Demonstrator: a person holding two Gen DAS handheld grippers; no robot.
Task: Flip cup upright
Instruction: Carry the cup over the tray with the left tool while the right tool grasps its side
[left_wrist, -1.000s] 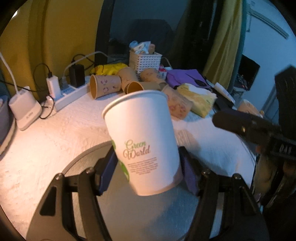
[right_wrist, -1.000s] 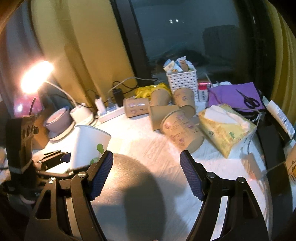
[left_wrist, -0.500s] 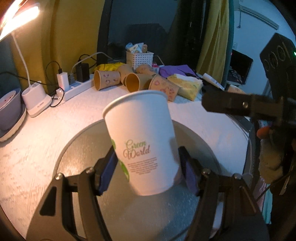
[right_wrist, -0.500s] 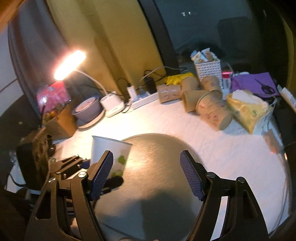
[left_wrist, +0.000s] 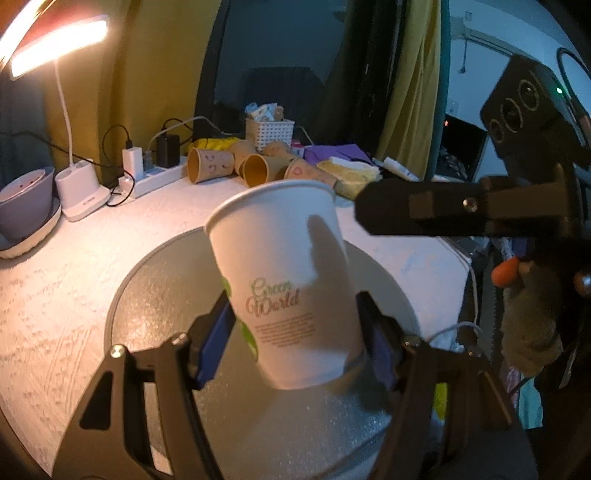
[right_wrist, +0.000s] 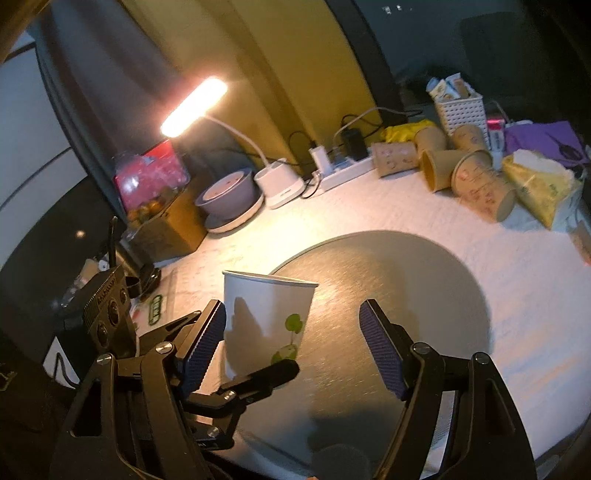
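Left wrist view: left tongs (left_wrist: 295, 332) grasp the white cup (left_wrist: 284, 288) mouth-up; right tongs (right_wrist: 295, 350) released beside it.

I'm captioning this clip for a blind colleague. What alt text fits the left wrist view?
A white paper cup printed "Green World" is held mouth-up, slightly tilted, between the left gripper's blue-padded fingers over a round grey mat. Behind lie brown paper cups on their sides, a lit desk lamp and a power strip.
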